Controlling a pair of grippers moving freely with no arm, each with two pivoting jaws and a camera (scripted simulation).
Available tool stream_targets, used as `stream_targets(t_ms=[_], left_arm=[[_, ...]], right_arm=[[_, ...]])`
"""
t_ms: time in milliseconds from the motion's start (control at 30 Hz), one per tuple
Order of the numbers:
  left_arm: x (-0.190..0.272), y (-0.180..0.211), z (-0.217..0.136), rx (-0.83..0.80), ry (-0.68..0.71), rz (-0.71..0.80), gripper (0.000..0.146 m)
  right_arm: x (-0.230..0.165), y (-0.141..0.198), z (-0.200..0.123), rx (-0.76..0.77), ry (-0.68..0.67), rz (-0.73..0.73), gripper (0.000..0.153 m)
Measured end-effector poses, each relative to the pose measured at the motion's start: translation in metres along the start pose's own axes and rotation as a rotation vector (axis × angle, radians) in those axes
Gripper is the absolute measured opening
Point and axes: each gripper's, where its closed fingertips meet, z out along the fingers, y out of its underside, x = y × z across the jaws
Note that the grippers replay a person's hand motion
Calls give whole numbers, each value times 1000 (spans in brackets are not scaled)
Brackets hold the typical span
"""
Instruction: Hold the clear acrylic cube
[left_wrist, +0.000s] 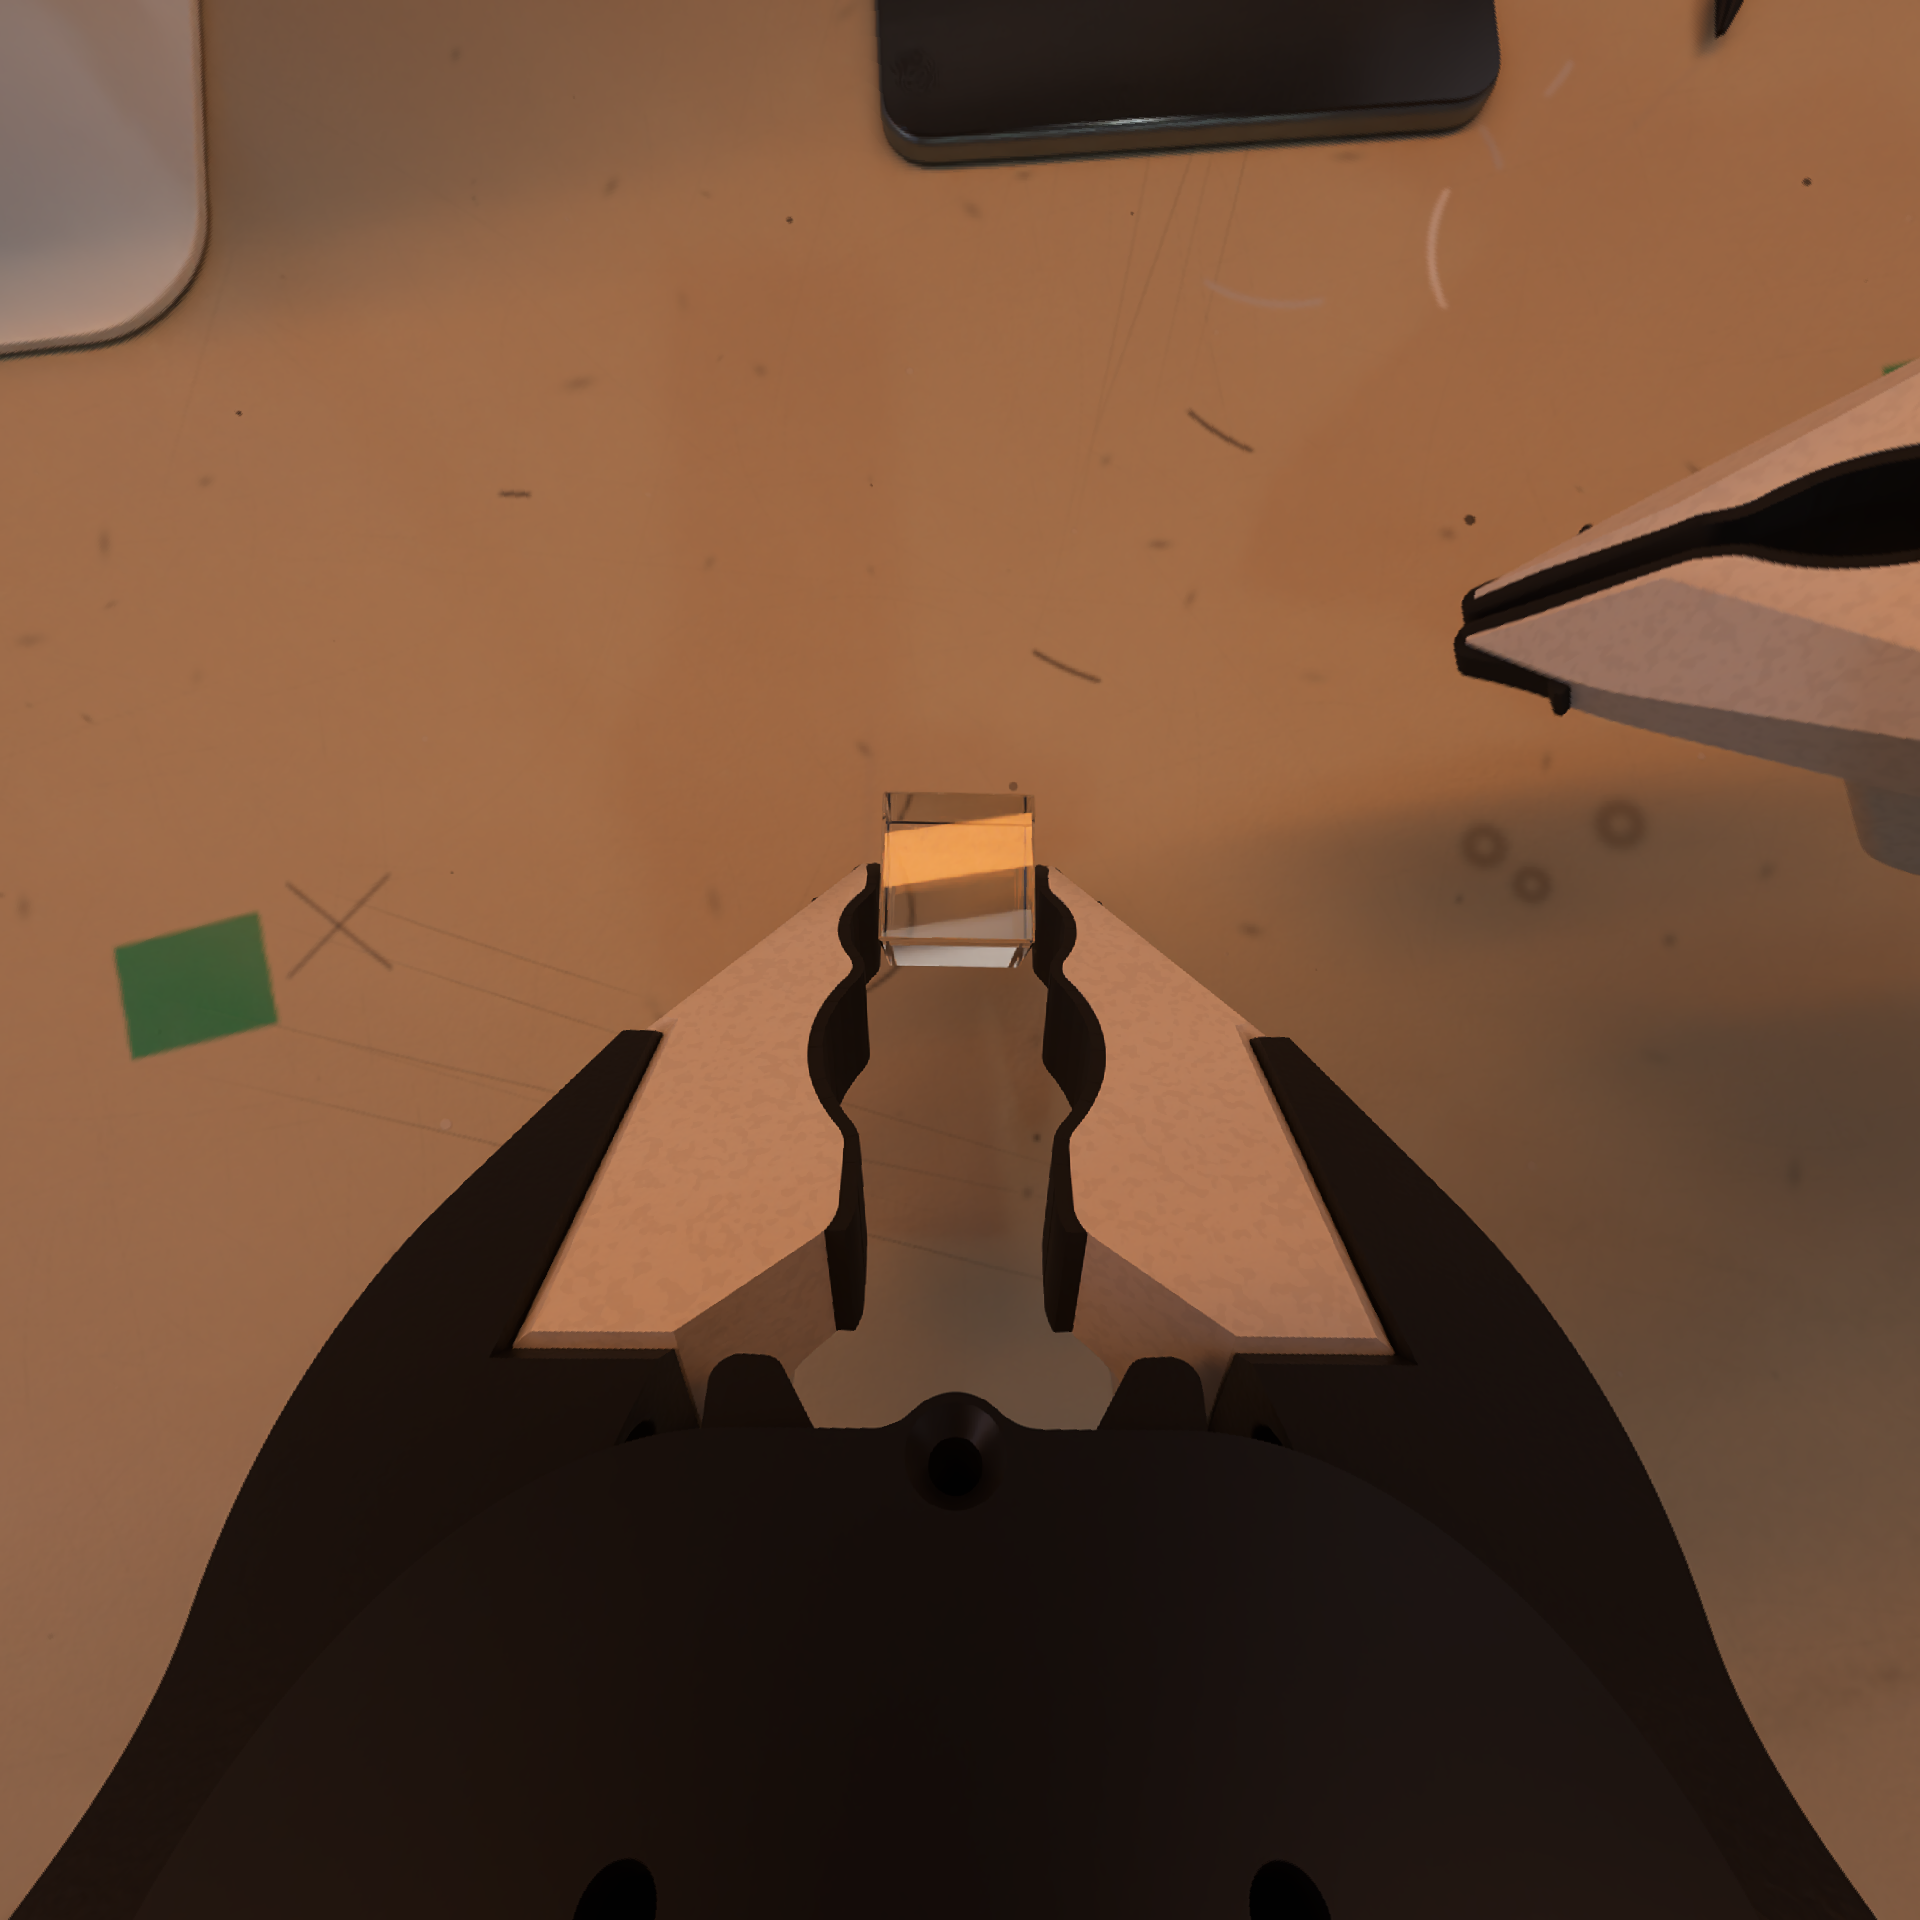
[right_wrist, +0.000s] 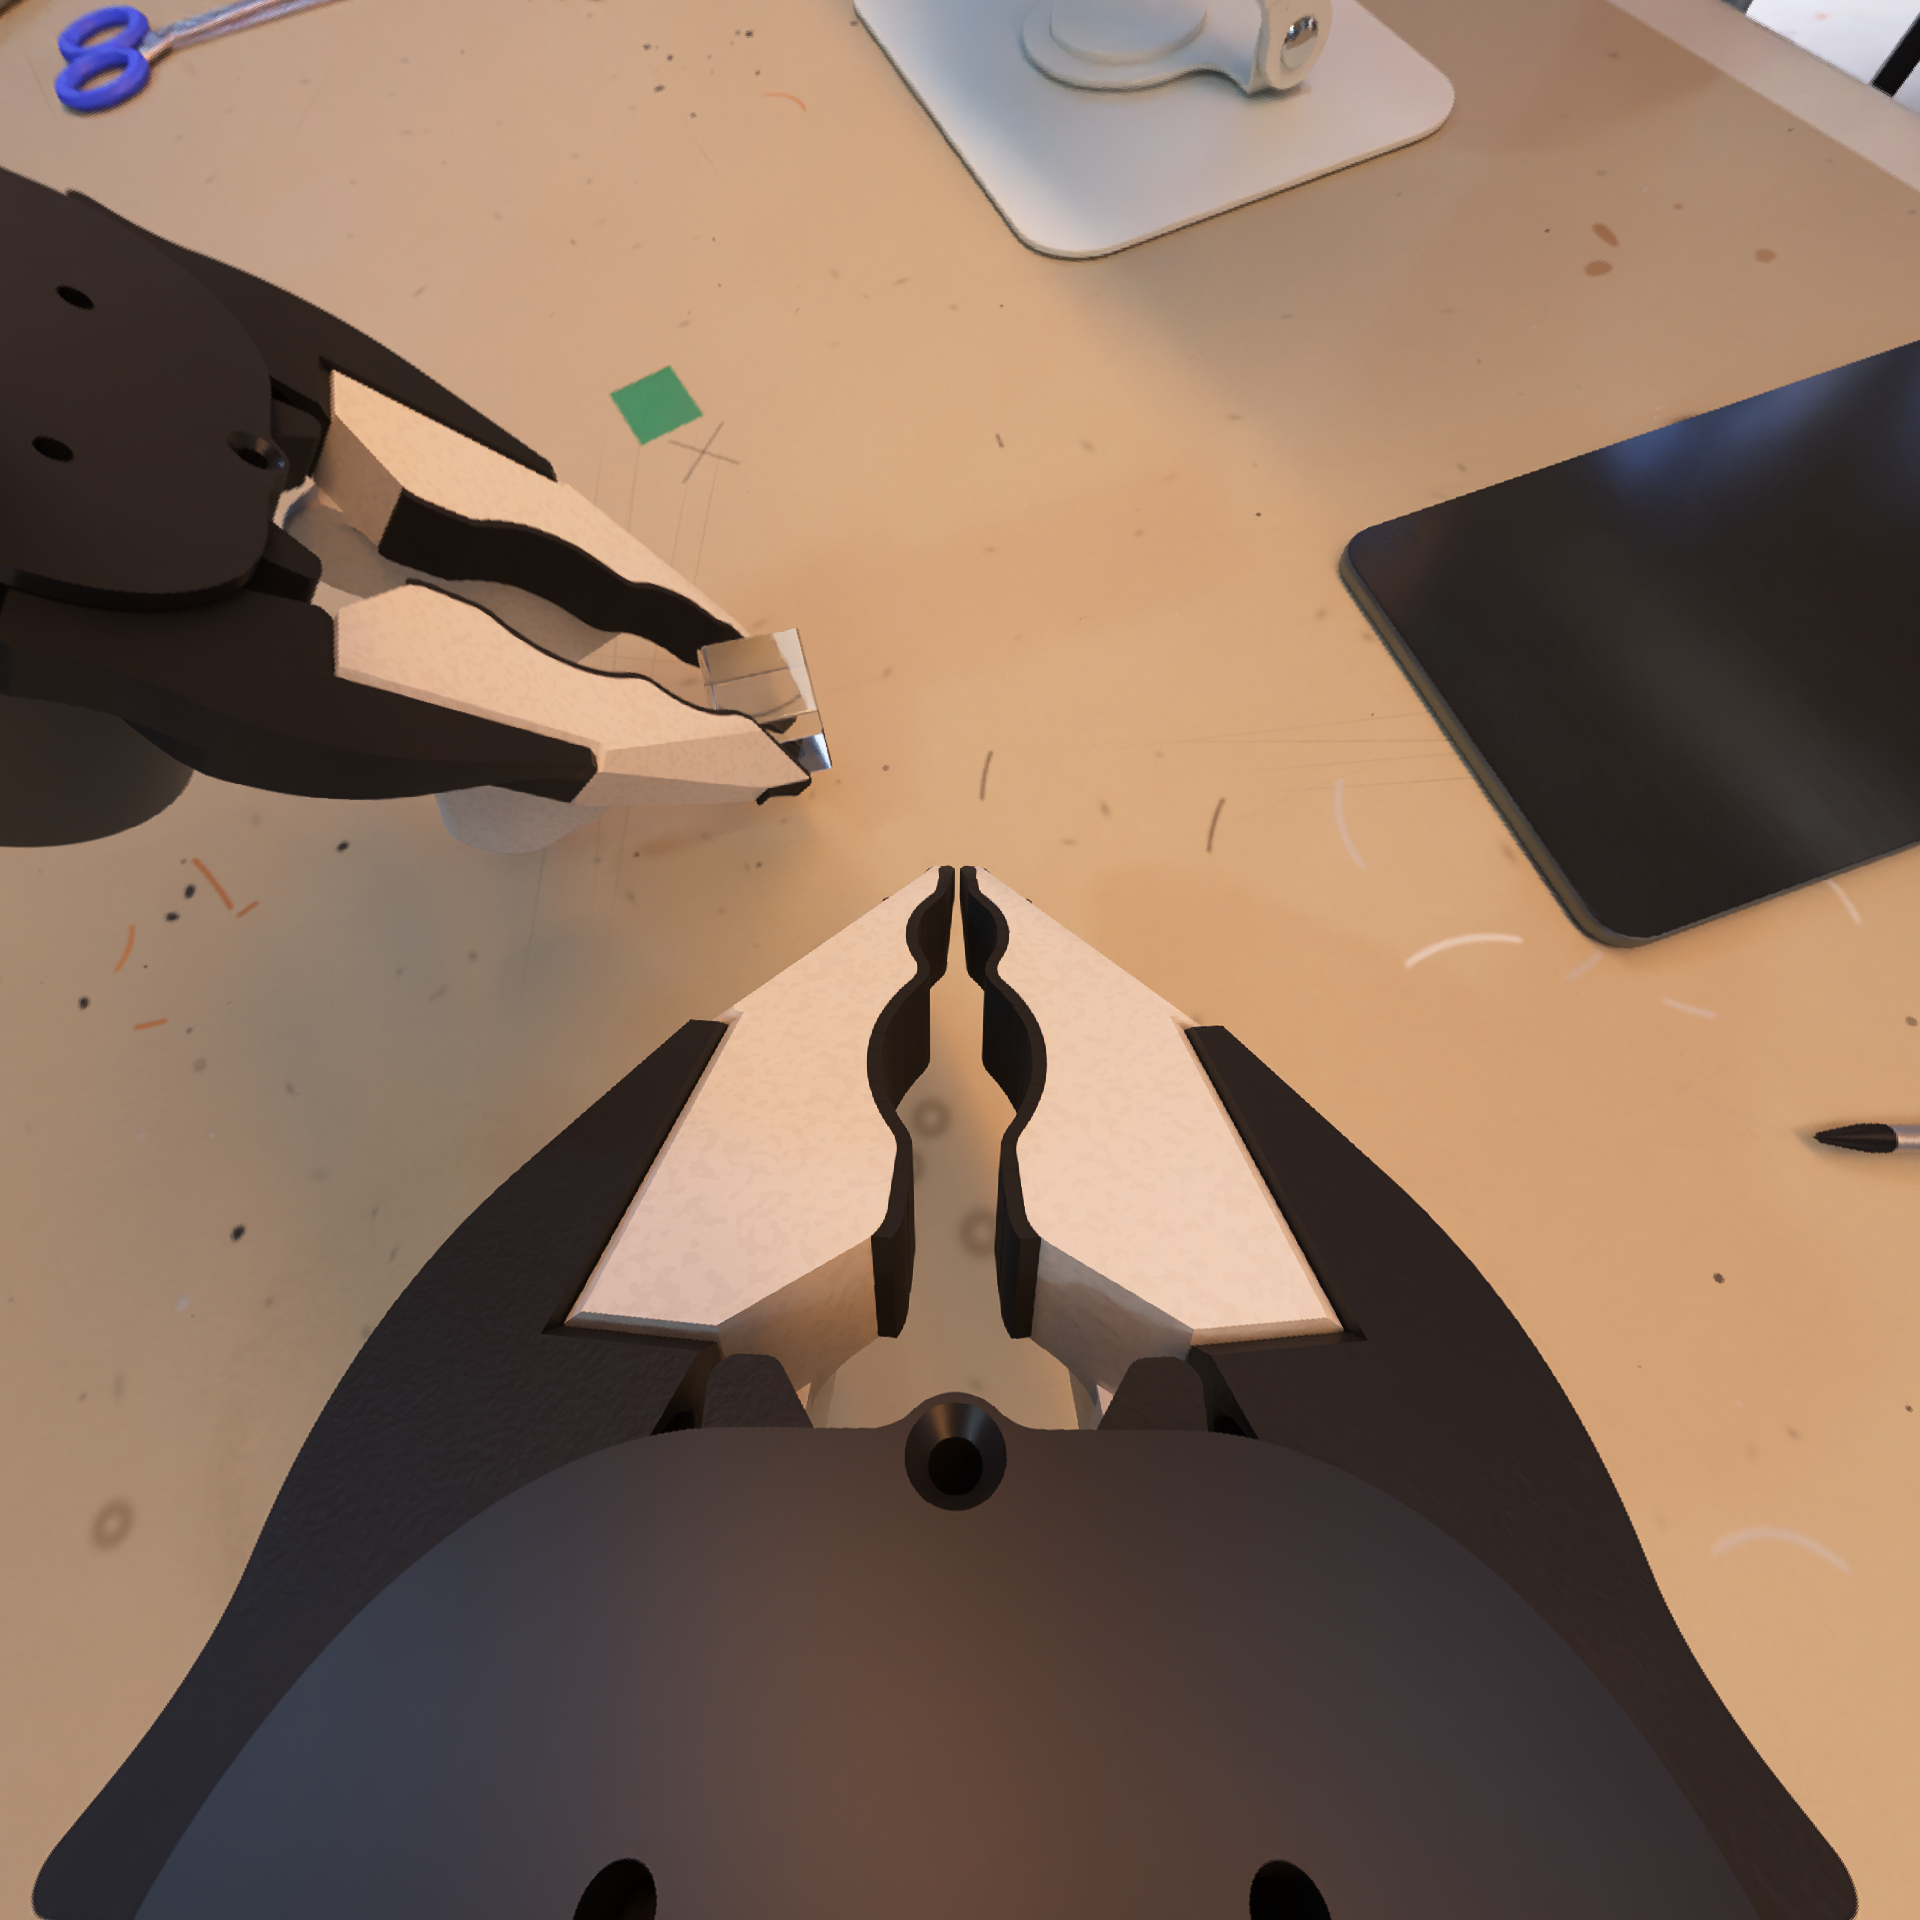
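The clear acrylic cube (left_wrist: 956, 883) sits between the tips of my left gripper (left_wrist: 956, 904), whose pads press on both of its sides. In the right wrist view the cube (right_wrist: 764, 675) shows at the tips of the left gripper (right_wrist: 774, 696), a little above the tan table (right_wrist: 1039, 571). My right gripper (right_wrist: 956, 878) is shut and empty, its tips nearly touching, to the right of and nearer than the cube. It shows in the left wrist view (left_wrist: 1475, 634) at the right edge, apart from the cube.
A black tablet (right_wrist: 1662, 644) lies at the right, also visible at the top in the left wrist view (left_wrist: 1184, 73). A white stand base (right_wrist: 1153, 114) is at the back. A green square (right_wrist: 655, 403), blue scissors (right_wrist: 99, 57) and a pen tip (right_wrist: 1860, 1140) lie on the table.
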Motion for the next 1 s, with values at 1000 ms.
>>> stream_targets(t_ms=[1000], left_arm=[[14,11,-2,-2,38,-8,28]], right_arm=[[-14,7,68,-105,-10,-37,1]])
